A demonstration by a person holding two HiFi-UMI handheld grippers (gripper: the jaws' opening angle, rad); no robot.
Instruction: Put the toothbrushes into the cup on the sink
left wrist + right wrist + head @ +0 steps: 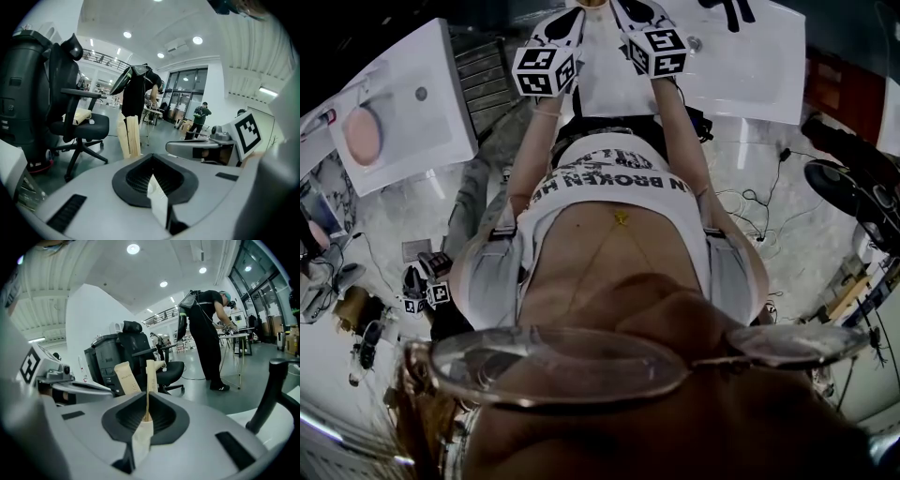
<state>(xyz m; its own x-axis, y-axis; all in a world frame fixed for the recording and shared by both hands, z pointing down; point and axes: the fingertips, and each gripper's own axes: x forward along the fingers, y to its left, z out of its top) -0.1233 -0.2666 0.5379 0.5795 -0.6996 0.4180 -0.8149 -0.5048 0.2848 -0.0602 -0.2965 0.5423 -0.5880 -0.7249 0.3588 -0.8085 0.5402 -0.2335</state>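
The left gripper [562, 23] and right gripper [630, 21], jaws clenched on nothing, point side by side at the white sink [750, 75] at the frame's top; no view shows toothbrushes or cup.

The head view is dim and black at its corners; the white sink [750, 66] at its top edge flares bright, and the spectacles [581, 361] close below are blurred. Round ceiling lamps [133, 248] light both gripper views evenly, with glare, fisheye bending and dark rims
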